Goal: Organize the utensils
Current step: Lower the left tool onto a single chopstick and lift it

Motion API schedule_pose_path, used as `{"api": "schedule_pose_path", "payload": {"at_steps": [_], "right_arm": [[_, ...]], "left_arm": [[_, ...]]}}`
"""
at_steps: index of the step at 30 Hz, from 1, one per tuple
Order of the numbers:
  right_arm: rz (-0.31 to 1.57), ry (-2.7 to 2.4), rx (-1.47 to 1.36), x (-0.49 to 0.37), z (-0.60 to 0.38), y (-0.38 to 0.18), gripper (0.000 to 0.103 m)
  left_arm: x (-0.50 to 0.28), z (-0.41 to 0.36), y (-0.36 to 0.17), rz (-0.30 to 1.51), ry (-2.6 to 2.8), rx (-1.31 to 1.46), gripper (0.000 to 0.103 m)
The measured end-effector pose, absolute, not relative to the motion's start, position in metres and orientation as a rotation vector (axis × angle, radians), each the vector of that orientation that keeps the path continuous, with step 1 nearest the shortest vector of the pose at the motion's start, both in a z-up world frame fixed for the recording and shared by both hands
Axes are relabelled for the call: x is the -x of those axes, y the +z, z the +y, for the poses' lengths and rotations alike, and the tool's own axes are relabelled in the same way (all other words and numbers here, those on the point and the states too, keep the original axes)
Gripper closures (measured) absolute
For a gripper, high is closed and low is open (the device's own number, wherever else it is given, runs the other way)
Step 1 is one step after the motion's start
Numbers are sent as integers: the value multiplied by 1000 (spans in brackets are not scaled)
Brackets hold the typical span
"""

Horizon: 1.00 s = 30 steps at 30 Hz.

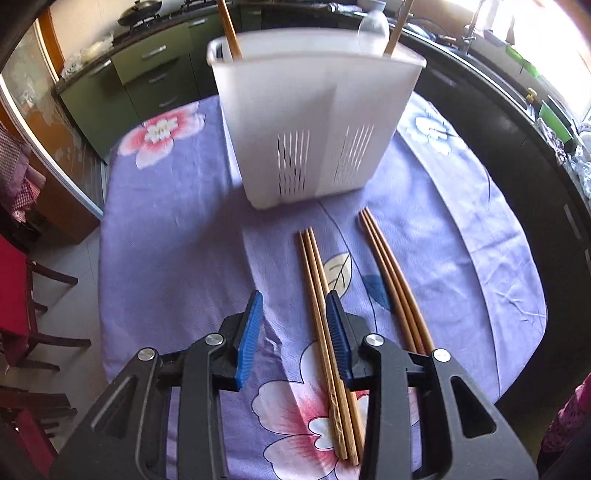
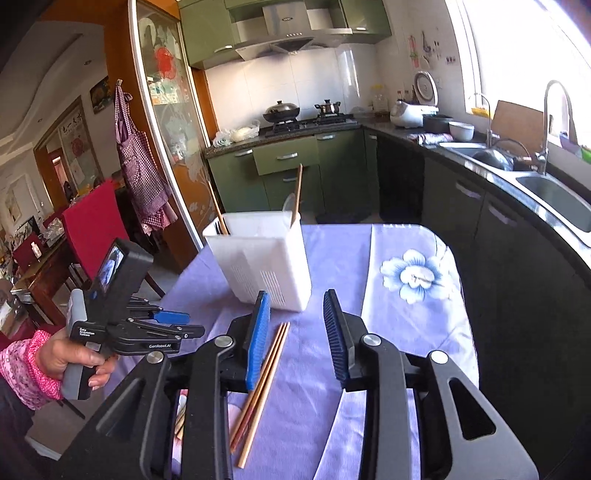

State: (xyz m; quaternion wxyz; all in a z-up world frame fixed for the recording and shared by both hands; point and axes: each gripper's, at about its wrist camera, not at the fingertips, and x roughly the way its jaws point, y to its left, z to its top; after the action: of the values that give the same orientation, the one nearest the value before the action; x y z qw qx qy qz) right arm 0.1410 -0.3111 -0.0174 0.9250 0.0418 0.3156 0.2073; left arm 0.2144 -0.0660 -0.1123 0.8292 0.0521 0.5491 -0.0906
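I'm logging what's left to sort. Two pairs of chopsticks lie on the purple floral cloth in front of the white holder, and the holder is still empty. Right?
Not quite. The white holder already has chopsticks standing in it, as the left wrist view shows. The rest holds: two pairs lie on the purple floral cloth in front of it.

Kitchen: green cabinets (image 2: pixel 284 173) ahead of tool, stove (image 2: pixel 306 120) beyond; sink (image 2: pixel 554 195) and bright window (image 2: pixel 524 55) right; red chair (image 2: pixel 92 221) left.

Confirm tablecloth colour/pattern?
Lavender tablecloth printed with large pink-and-white and blue flowers; shows best in the left wrist view.
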Motion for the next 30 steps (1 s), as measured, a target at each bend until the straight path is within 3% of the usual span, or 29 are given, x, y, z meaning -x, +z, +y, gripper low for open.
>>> {"api": "schedule_pose_path", "payload": {"at_steps": [8, 30], "right_arm": [[752, 440, -158, -133, -327, -74, 71], [803, 464, -174, -150, -313, -87, 68]], "left_arm": [[-227, -74, -148, 1232, -149, -126, 69], [-233, -85, -166, 1268, -137, -201, 74]]}}
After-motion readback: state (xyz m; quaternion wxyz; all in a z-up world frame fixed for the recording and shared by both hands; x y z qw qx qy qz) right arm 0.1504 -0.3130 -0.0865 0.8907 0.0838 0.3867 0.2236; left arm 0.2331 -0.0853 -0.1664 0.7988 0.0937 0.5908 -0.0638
